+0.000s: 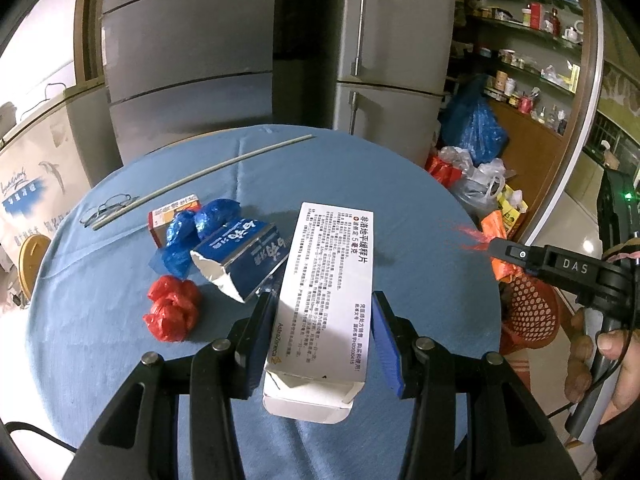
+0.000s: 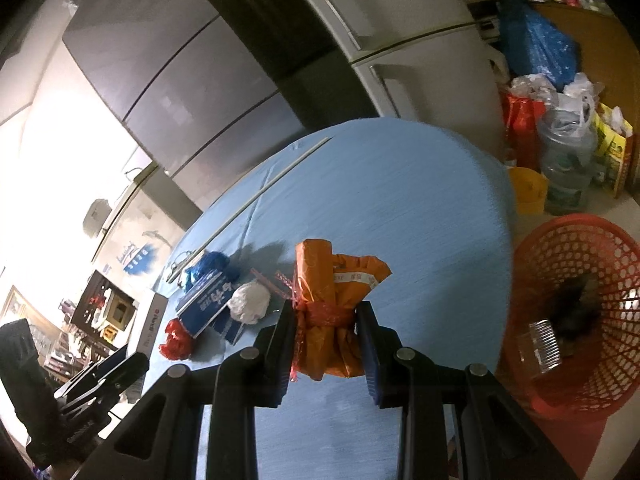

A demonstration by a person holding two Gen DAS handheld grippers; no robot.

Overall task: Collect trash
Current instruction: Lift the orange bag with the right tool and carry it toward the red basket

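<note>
Right gripper (image 2: 326, 334) clamped orange bundle (image 2: 332, 312); left gripper (image 1: 320, 344) pinched white box (image 1: 320, 300); best released squarely over red basket (image 2: 576, 312) off table's (image 2: 420, 200) right edge.

The right gripper (image 2: 326, 344) is clamped on an orange packet (image 2: 334, 316) above the blue table (image 2: 420, 216); a red basket (image 2: 576, 312) stands at its right.
</note>
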